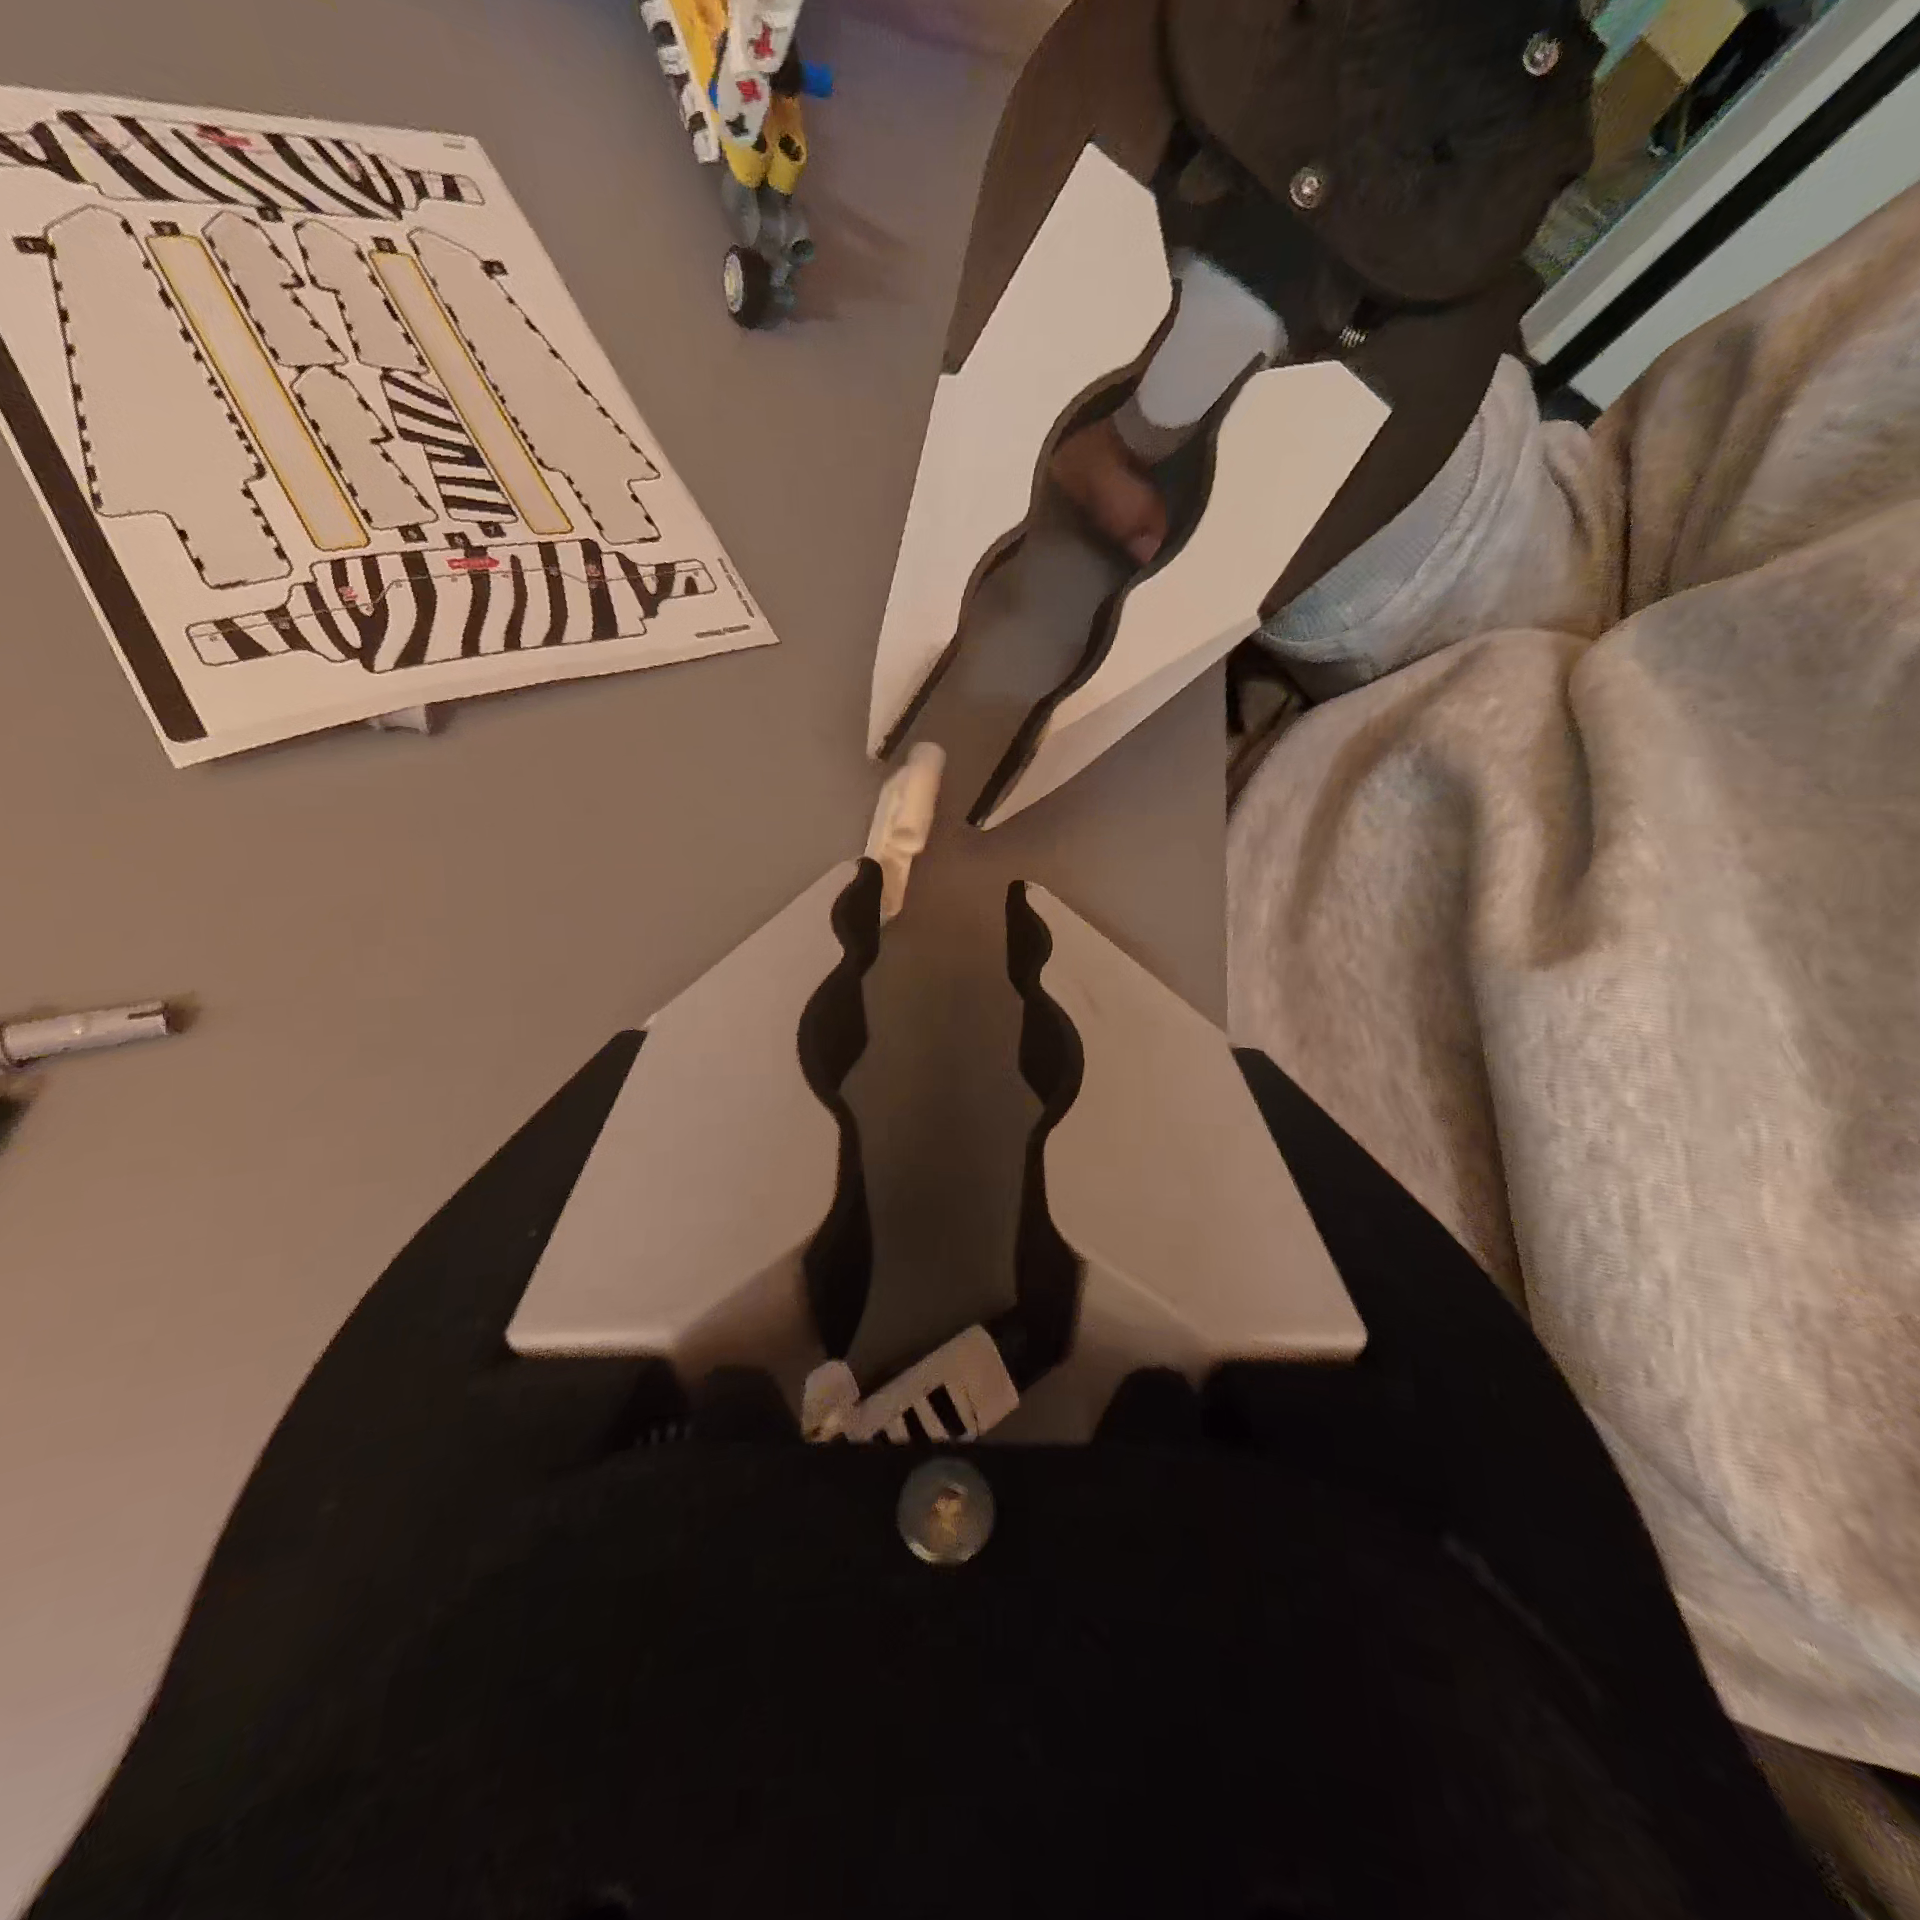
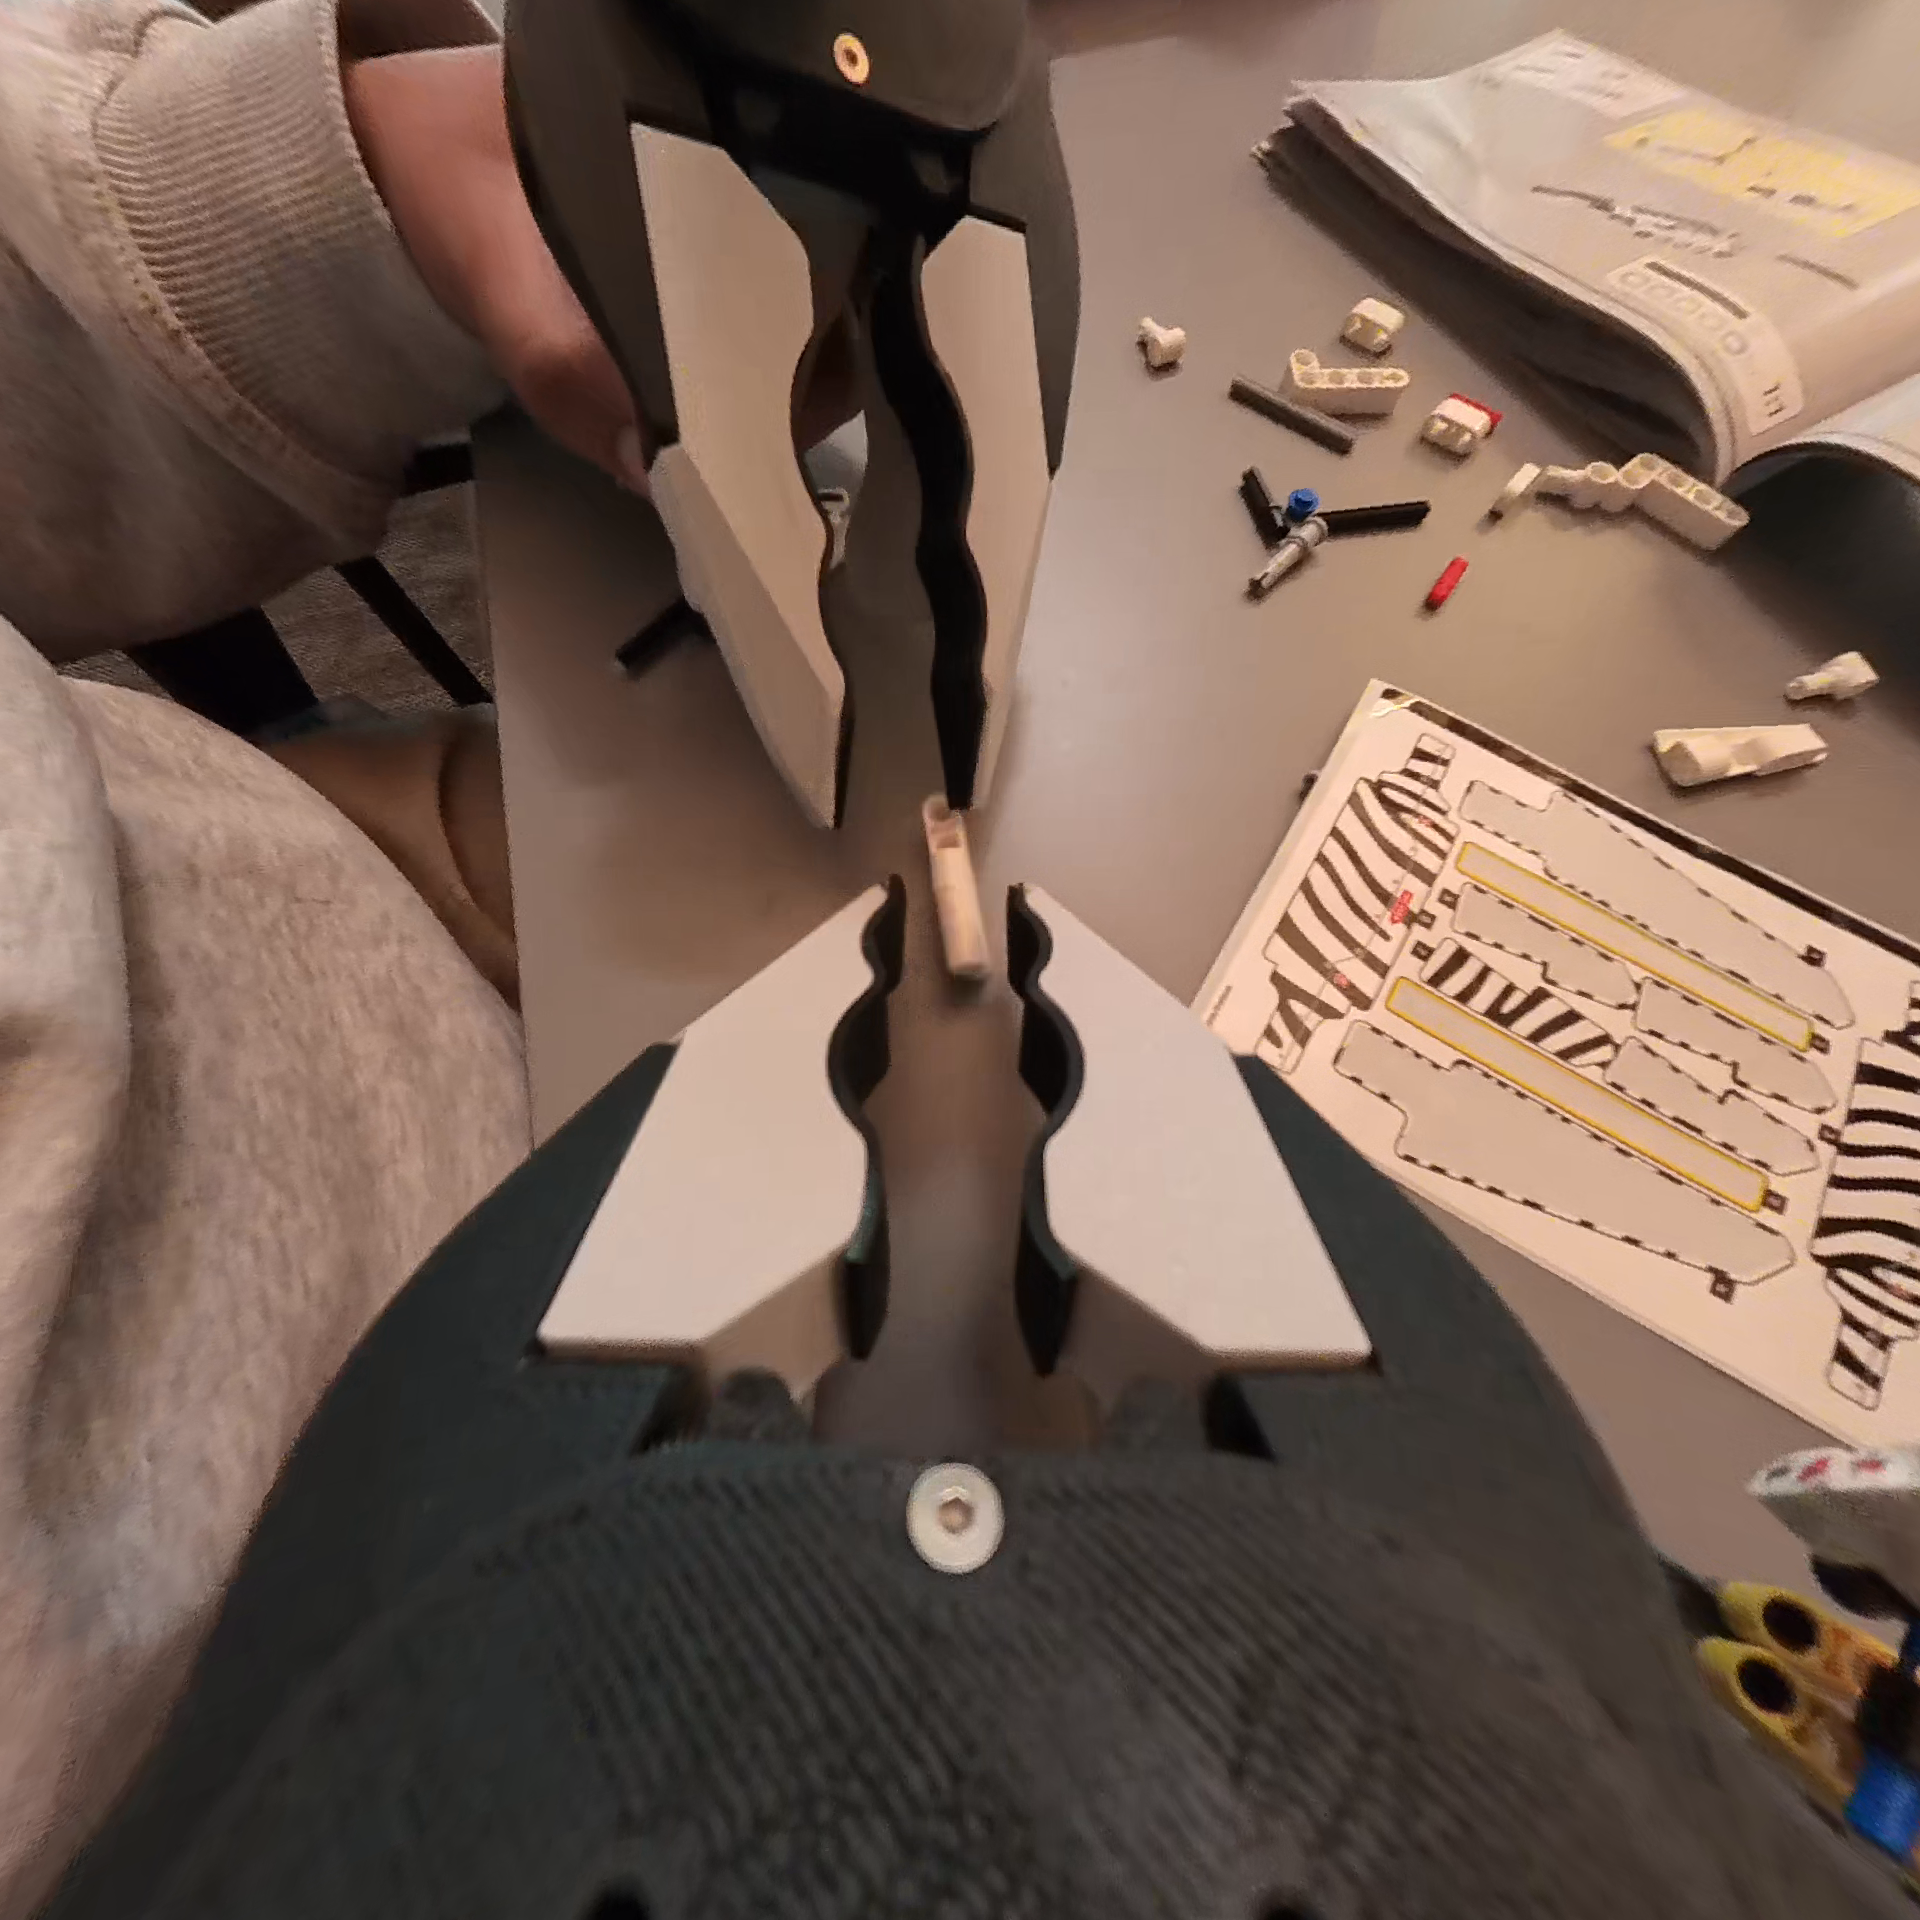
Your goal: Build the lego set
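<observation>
A small white lego pin (image 2: 956, 899) lies lengthwise on the grey table (image 2: 1122, 727) between the two grippers, which face each other tip to tip. My right gripper (image 2: 951, 894) is open, and the pin's near end sits in the gap between its fingertips without being clamped. My left gripper (image 1: 935, 891) is open too; the pin (image 1: 906, 821) rests against its left fingertip (image 1: 860, 894). In the left wrist view the right gripper (image 1: 932, 781) shows ahead, in the right wrist view the left gripper (image 2: 894, 812) does. A white striped piece (image 1: 925, 1392) shows at the base of my left fingers.
A zebra-striped sticker sheet (image 2: 1610, 1039) lies beside the grippers, also in the left wrist view (image 1: 364, 416). A yellow and white partial model (image 1: 758, 135), an instruction booklet (image 2: 1558, 229), loose white, black and red pieces (image 2: 1340, 384) and a grey pin (image 1: 83, 1029) lie around. The person's beige clothing (image 1: 1558, 935) lies along the table edge. Left and right tips are no more than a few centimetres apart.
</observation>
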A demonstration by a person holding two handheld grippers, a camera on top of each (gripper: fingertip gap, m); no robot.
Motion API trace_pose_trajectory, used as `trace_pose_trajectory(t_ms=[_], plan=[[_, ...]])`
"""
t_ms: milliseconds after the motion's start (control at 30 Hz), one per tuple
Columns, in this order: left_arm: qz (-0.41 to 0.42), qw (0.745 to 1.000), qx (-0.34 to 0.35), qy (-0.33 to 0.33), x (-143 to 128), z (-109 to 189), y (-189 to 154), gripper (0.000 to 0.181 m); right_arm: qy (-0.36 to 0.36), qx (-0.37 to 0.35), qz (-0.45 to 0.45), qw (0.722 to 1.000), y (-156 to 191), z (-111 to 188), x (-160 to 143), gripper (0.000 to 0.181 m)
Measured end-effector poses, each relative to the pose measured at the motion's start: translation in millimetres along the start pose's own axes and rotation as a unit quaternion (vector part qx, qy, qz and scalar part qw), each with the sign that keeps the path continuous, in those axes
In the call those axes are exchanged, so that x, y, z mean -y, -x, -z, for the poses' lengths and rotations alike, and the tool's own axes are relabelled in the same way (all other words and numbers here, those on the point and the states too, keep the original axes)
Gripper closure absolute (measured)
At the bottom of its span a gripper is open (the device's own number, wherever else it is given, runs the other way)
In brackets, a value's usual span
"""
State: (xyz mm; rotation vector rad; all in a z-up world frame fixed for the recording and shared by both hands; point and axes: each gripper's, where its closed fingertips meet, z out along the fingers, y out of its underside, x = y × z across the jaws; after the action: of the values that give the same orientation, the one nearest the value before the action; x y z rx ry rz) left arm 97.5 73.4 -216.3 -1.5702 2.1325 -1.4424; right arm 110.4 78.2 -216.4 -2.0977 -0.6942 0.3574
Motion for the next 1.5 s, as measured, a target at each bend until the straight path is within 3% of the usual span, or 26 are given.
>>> trace_pose_trajectory(t_ms=[233, 400, 1033, 1500], plan=[[0.002, 0.999, 0.026, 0.027, 1, -13, 9, 0.156, 0.019, -0.009, 0.000, 1.000, -2, -4, -5, 0.168], [-0.001, 1.000, 0.017, 0.018, 5, -14, 7, 0.174, 0.023, 0.020, -0.015, 0.999, 2, -5, -6, 0.175], [-0.007, 0.999, 0.033, 0.020, 5, -15, 9, 0.175, 0.027, -0.014, 0.021, 0.999, 1, -5, -7, 0.175], [-0.082, 0.987, 0.135, 0.021, 6, -15, 14, 0.175, 0.027, -0.012, 0.000, 1.000, -3, -6, -7, 0.174]])
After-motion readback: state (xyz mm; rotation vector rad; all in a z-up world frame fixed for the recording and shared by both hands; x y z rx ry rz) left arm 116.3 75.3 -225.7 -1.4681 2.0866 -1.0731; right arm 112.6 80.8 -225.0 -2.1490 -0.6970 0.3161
